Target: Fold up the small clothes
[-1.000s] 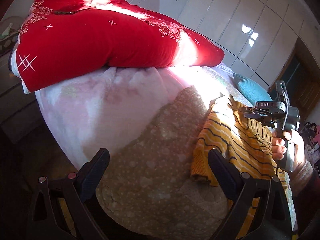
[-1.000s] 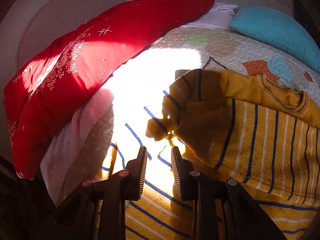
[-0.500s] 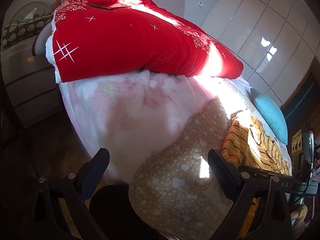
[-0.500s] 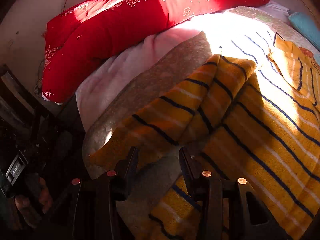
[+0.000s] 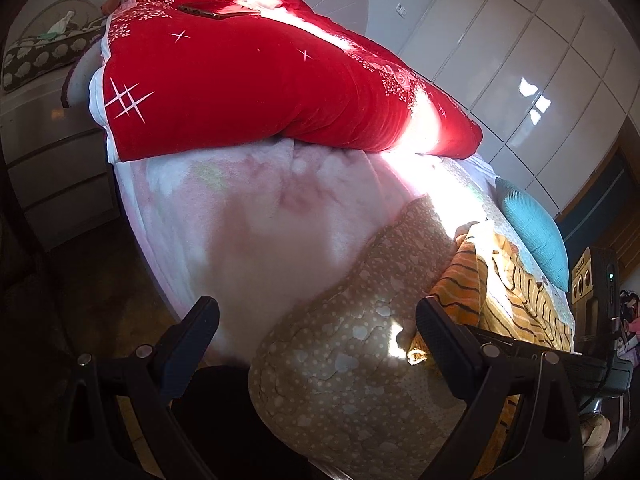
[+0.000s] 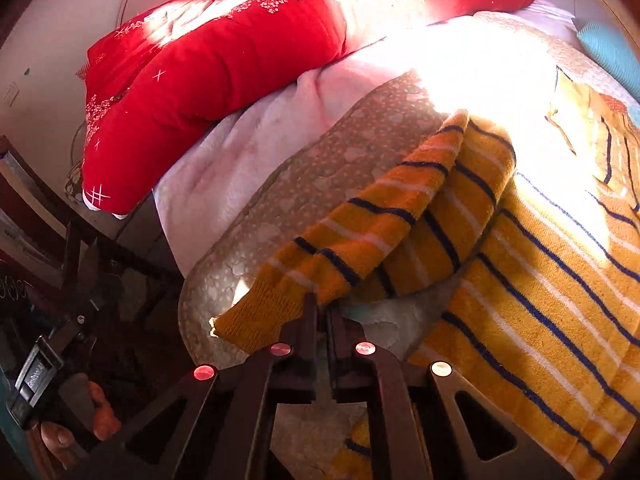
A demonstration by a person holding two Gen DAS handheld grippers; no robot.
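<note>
Can't read any text from here; the label on the left gripper (image 6: 34, 376) is just a blur.

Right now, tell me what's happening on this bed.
A person with a handheld gripper in each hand is folding a yellow striped sweater spread on the quilt. The right gripper is shut on the sweater's sleeve near its cuff, which lies at the quilt's edge. The left gripper is open and holds nothing, off the bed's edge. A red duvet lies bunched at the far side.
</note>
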